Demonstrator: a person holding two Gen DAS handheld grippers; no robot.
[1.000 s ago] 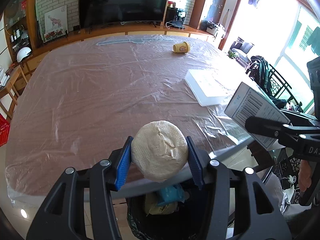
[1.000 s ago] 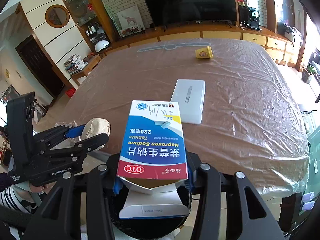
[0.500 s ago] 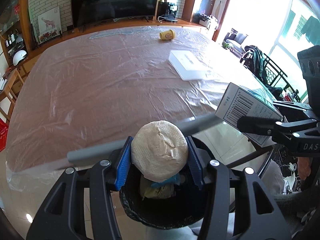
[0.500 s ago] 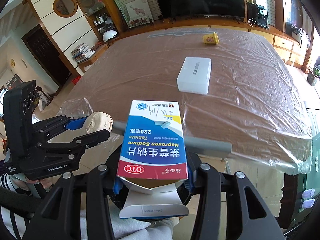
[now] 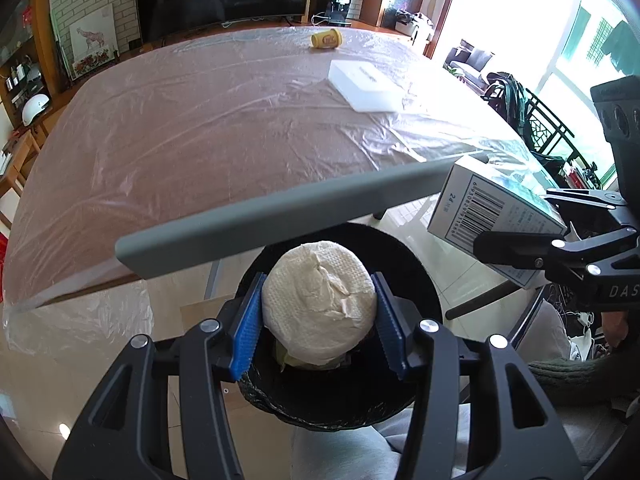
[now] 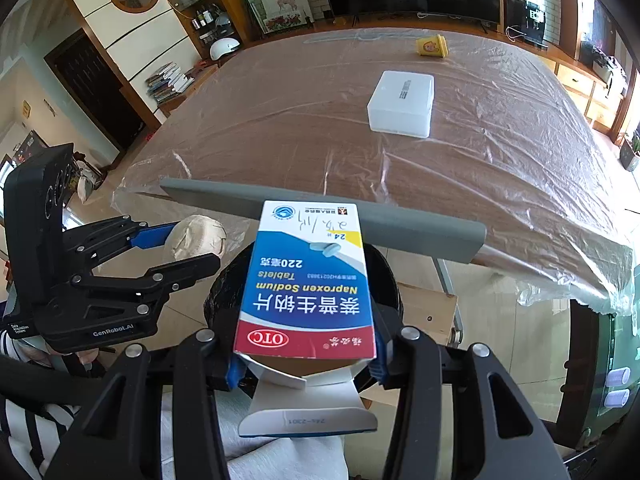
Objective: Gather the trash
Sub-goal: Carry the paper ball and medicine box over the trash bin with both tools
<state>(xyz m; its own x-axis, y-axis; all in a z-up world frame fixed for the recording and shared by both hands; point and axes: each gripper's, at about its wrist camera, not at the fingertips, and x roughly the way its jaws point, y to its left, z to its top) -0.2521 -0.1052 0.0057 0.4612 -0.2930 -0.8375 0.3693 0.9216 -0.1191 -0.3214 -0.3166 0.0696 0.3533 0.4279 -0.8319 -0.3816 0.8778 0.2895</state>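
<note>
My left gripper [image 5: 318,312] is shut on a crumpled white paper ball [image 5: 320,300], its blue pads pressing both sides. The ball hangs over the mouth of a black-lined trash bin [image 5: 424,292] just below the table edge. My right gripper [image 6: 306,312] is shut on a blue and white medicine box [image 6: 308,276] with its end flap open, also above the bin [image 6: 390,280]. In the right wrist view the left gripper [image 6: 188,248] and the paper ball [image 6: 196,236] sit to the left; in the left wrist view the medicine box [image 5: 492,216] shows at right.
A large table under clear plastic sheet [image 5: 200,120] stretches ahead, with a grey edge strip [image 5: 280,216] near the bin. On it lie a white flat box [image 6: 402,104] and a tipped yellow cup [image 6: 432,46]. Chairs and a person's clothing sit close around the bin.
Both grippers have drawn back off the table and dropped lower with their loads. The bin, mostly hidden under the table edge before, now lies open beneath the paper ball and the box.
</note>
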